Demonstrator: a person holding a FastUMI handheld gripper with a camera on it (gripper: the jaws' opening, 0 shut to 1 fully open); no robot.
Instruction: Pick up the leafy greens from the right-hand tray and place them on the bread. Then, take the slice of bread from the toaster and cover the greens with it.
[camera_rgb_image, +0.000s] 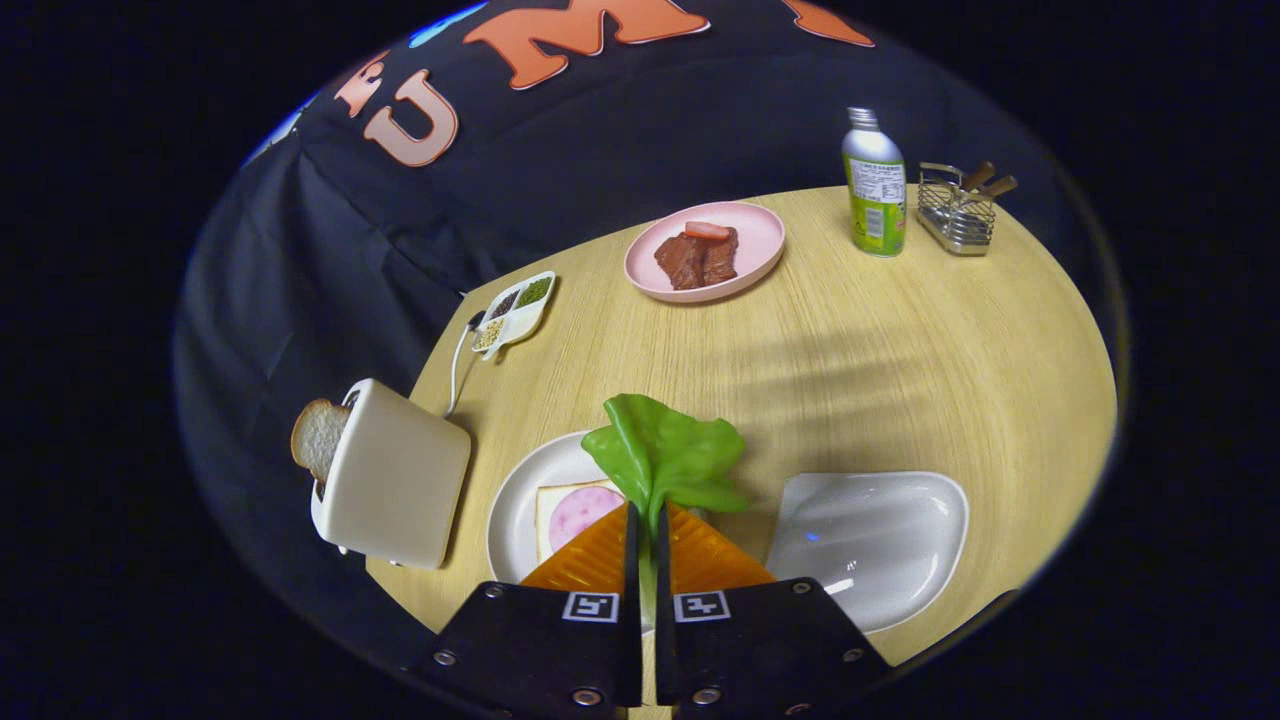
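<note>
1. My jaws (647, 530) pinch the lettuce leaf (665, 455) stem, leaf above white plate (515, 500) w/ ham-topped bread (570, 515).
2. Should lower gently, center over ham, then release.
3. Toast (317, 437) waits in toaster (395, 475).

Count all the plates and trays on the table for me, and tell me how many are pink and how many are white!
Pink: 1, the pink plate with meat.
White: 3, the round plate with bread, the empty tray, and the small divided tray.
Total: 4.
The gripper is shut on the leafy greens just above the round plate.
</note>
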